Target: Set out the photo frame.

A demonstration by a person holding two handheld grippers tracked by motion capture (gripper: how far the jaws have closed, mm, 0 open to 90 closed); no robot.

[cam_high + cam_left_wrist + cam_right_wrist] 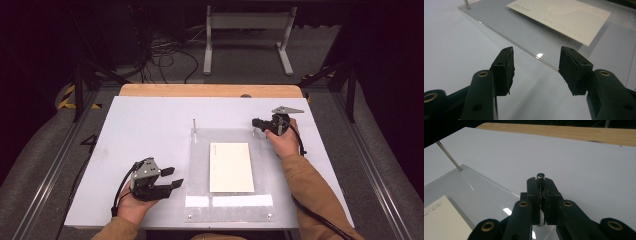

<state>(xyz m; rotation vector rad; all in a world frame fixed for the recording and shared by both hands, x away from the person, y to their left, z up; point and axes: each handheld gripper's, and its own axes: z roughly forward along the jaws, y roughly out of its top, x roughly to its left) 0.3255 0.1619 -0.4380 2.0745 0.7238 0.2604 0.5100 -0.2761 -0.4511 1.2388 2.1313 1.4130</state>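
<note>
On the white table [150, 125] lies one clear acrylic plate [197, 165], near the front edge. One cream card [230, 166] lies on its middle. Two white strips [242, 201] sit along the plate's front edge. Two thin metal pins [194, 124] stand at the plate's far corners, one of them clamped in the right gripper [256, 122]. Two small screws [269, 216] show at the plate's front corners. There are two grippers, the left gripper [172, 177] by the plate's left edge.

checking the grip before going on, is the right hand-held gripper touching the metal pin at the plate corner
Touching. In the right gripper view the right hand-held gripper has its jaws shut on the metal pin, whose tip pokes out above the pads.
</note>
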